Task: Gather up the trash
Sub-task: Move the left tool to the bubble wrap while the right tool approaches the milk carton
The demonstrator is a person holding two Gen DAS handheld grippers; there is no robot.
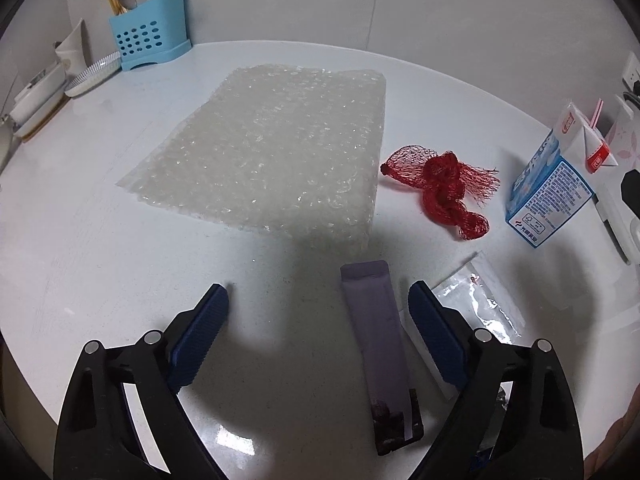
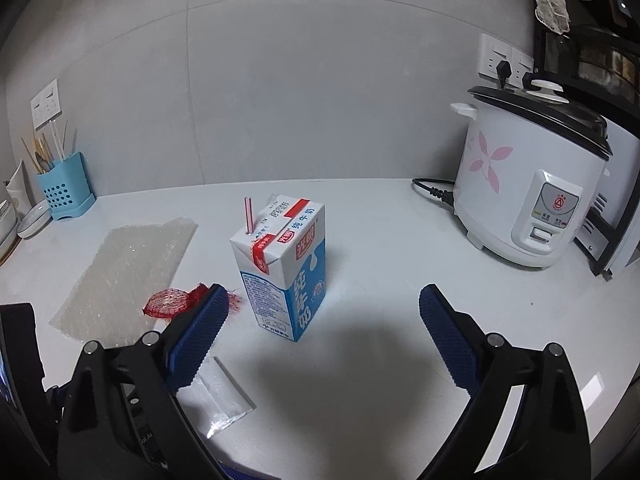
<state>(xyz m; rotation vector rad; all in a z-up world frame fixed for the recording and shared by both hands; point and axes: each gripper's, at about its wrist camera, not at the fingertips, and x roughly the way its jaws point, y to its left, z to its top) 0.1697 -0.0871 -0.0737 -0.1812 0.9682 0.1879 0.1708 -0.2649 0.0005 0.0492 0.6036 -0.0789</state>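
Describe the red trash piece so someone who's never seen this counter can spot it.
On the white counter, find the big sheet of bubble wrap and the upright blue-and-white milk carton. Between them lies the red mesh net, crumpled and twisted. It is the only red, see-through netting there.

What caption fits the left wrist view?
Open left gripper above purple wrapper, near bubble wrap, red net and milk carton.
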